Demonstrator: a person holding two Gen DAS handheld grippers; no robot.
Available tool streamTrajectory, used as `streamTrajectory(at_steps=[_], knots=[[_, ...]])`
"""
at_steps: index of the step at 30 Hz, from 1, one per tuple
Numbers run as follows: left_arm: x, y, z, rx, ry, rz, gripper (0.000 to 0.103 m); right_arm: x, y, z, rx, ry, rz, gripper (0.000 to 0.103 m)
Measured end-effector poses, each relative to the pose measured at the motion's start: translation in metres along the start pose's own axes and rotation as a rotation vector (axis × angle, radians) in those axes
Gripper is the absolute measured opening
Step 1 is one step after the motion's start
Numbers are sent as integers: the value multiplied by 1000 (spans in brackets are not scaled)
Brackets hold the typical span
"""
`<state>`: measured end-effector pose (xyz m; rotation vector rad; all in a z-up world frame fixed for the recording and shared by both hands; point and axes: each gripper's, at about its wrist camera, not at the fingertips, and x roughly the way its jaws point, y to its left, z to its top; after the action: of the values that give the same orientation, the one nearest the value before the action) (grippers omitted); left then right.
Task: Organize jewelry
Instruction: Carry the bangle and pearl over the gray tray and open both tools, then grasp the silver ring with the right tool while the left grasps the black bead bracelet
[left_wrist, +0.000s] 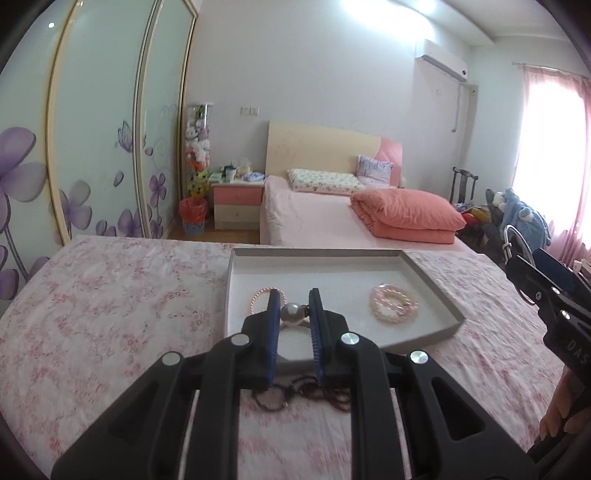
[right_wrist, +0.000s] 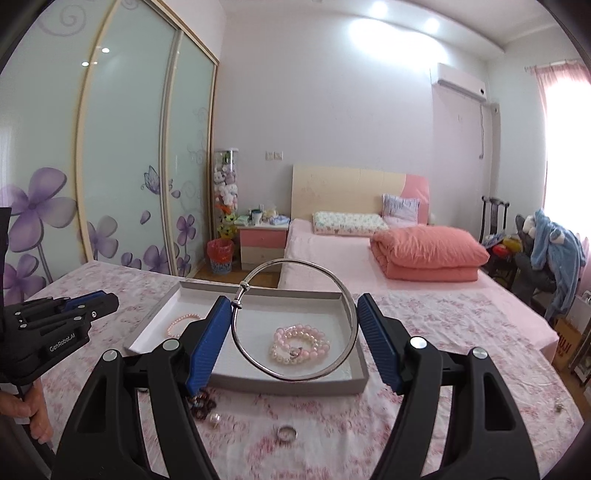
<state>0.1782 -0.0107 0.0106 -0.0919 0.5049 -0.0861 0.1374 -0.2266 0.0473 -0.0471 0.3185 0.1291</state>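
Note:
A shallow grey tray (left_wrist: 432, 280) (right_wrist: 258, 384) lies on the flowered cloth. Inside it are a thin pink bead bracelet (left_wrist: 258, 295) (right_wrist: 183, 323) and stacked pink and white pearl bracelets (left_wrist: 393, 304) (right_wrist: 299, 345). My left gripper (left_wrist: 293, 295) (right_wrist: 105, 301) is shut on a pearl ornament (left_wrist: 293, 314), held above the tray's near edge. My right gripper (right_wrist: 293, 299) (left_wrist: 532, 266) is shut on a large silver bangle (right_wrist: 236, 332) (left_wrist: 515, 230), gripped across its width over the tray's front. A dark bead strand (left_wrist: 295, 395) (right_wrist: 201, 404) lies on the cloth before the tray.
A silver ring (right_wrist: 287, 432) and a small pearl piece (right_wrist: 215, 418) rest on the cloth near the dark beads. A person's hand (right_wrist: 33, 406) grips the left handle. Beyond the table are a pink bed (right_wrist: 406, 280) and sliding wardrobe doors (right_wrist: 129, 147).

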Motion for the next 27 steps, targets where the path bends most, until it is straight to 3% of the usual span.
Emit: streamTrajectory(at_steps=[10, 16, 19, 21, 27], knots=[[85, 11, 6, -43, 146, -15, 16, 95, -8, -14, 101, 221, 36, 70], [121, 3, 5, -41, 198, -24, 16, 135, -6, -18, 124, 300, 43, 70], [135, 1, 5, -55, 221, -29, 23, 150, -4, -17, 130, 341, 78, 71], [135, 5, 7, -73, 221, -24, 32, 146, -9, -16, 138, 329, 69, 76], [117, 24, 18, -125, 180, -11, 32, 120, -35, -9, 185, 262, 57, 76]])
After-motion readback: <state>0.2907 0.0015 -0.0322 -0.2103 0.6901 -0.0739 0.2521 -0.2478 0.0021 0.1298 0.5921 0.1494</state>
